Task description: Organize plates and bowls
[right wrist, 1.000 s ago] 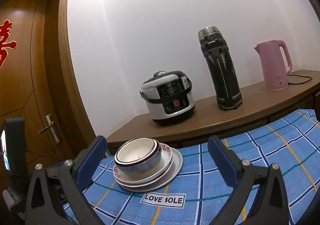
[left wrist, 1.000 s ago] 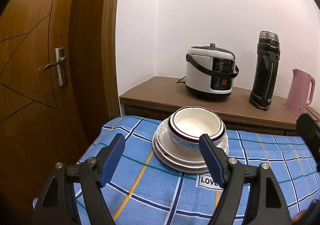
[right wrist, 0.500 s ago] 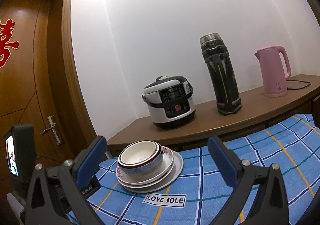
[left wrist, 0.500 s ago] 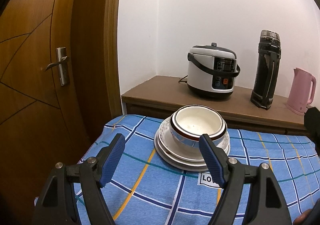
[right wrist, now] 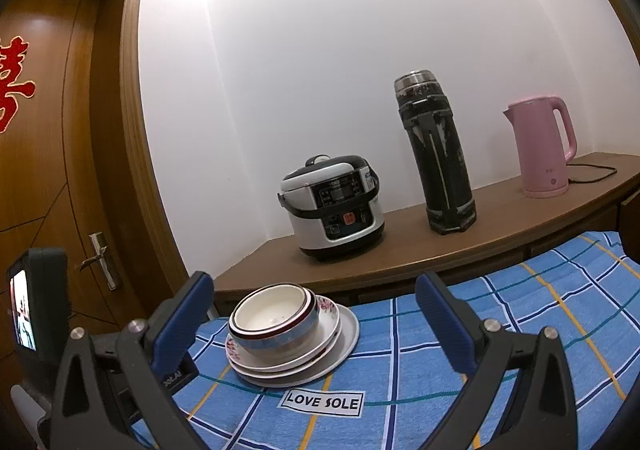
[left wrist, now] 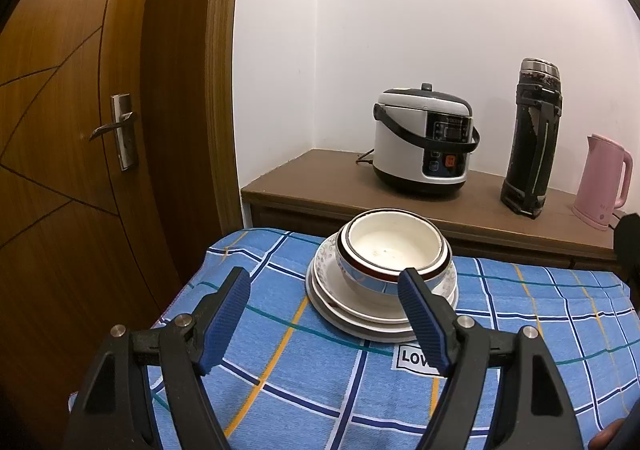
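Note:
Nested white bowls (left wrist: 394, 246) (right wrist: 274, 320) with dark red rims sit on a stack of white plates (left wrist: 360, 314) (right wrist: 320, 354) at the far side of a blue checked tablecloth (left wrist: 304, 382) (right wrist: 408, 406). My left gripper (left wrist: 326, 314) is open, its blue pads just short of the stack, with nothing between them. My right gripper (right wrist: 312, 324) is open too and held back from the stack, which shows between its fingers. In the right wrist view the left gripper's body with a small screen (right wrist: 36, 310) is at the left edge.
Behind the table runs a brown sideboard (left wrist: 320, 178) (right wrist: 500, 218) carrying a rice cooker (left wrist: 424, 138) (right wrist: 334, 206), a tall black flask (left wrist: 534, 142) (right wrist: 436, 154) and a pink kettle (left wrist: 604, 180) (right wrist: 542, 146). A wooden door (left wrist: 80, 130) (right wrist: 48, 170) stands at the left.
Both grippers have drifted back and slightly down, so the stack sits a little farther off and the view has shifted. Both stay open; the bowls and plates have not moved.

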`<state>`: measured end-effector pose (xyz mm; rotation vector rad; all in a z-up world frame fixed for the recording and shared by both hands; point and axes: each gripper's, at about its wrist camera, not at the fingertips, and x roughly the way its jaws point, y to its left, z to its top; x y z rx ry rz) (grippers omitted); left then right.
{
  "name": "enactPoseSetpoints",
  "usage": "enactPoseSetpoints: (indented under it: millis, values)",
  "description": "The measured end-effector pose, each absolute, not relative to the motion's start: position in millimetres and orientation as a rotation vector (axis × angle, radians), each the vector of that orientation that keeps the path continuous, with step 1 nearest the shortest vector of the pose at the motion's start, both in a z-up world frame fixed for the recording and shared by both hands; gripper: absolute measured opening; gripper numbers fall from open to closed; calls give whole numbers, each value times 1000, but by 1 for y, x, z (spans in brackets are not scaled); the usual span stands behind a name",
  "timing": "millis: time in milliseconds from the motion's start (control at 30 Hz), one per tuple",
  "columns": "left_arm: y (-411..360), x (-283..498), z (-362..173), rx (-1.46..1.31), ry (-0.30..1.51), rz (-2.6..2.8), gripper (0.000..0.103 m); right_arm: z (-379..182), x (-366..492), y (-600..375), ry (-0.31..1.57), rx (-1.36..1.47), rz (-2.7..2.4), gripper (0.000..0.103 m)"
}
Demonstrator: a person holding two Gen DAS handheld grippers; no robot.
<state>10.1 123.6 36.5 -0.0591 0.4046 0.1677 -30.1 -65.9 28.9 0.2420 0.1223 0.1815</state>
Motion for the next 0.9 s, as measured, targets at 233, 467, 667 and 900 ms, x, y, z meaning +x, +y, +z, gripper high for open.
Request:
enactPoseSetpoints:
  millis: [233, 467, 667, 900]
  values:
    - [122, 11, 37, -54, 406, 172, 78, 30, -31, -66, 118, 240, 181, 103]
    - [121, 10, 37, -47, 406, 176, 78, 29, -30, -67, 123, 242, 183, 103]
    - [120, 12, 36, -45, 415, 184, 78, 29, -30, -67, 123, 241, 182, 103]
    - [120, 15, 35, -49, 426, 189, 78, 28, -30, -67, 125, 243, 183, 103]
